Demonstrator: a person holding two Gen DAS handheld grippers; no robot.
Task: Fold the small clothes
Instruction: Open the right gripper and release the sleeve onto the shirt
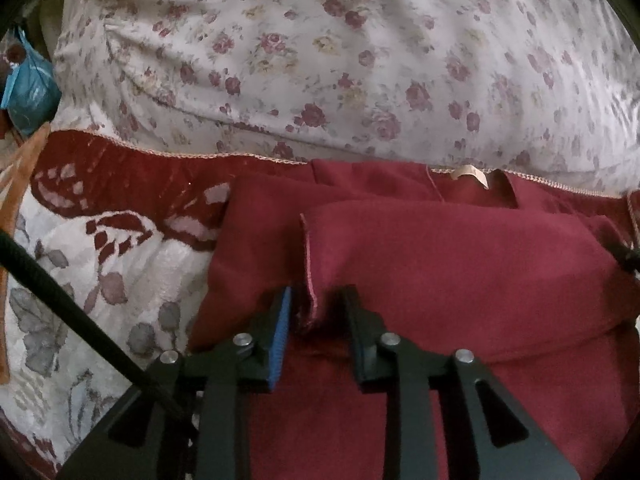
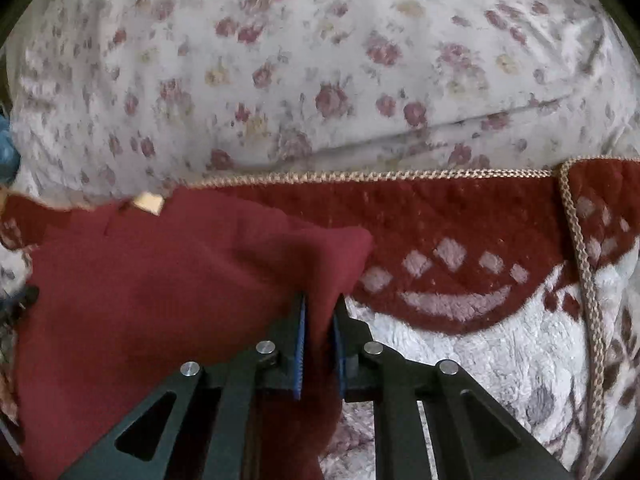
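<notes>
A dark red garment (image 1: pixel 460 264) lies on a patterned blanket, folded over itself, with a tan neck label (image 1: pixel 470 174) at its far edge. My left gripper (image 1: pixel 318 300) is part open, its fingers either side of a raised hem edge of the garment without clamping it. In the right wrist view the same garment (image 2: pixel 160 280) fills the left half, with the label (image 2: pixel 149 201) at its far edge. My right gripper (image 2: pixel 320 304) is shut on a fold at the garment's right side and holds it pinched between the blue pads.
The blanket (image 2: pixel 460 344) is red and white plush with a braided cord trim (image 2: pixel 580 272). A floral pillow or duvet (image 1: pixel 340 60) rises behind it. A blue bag (image 1: pixel 28 92) sits at the far left. A black cable (image 1: pixel 80 316) crosses the lower left.
</notes>
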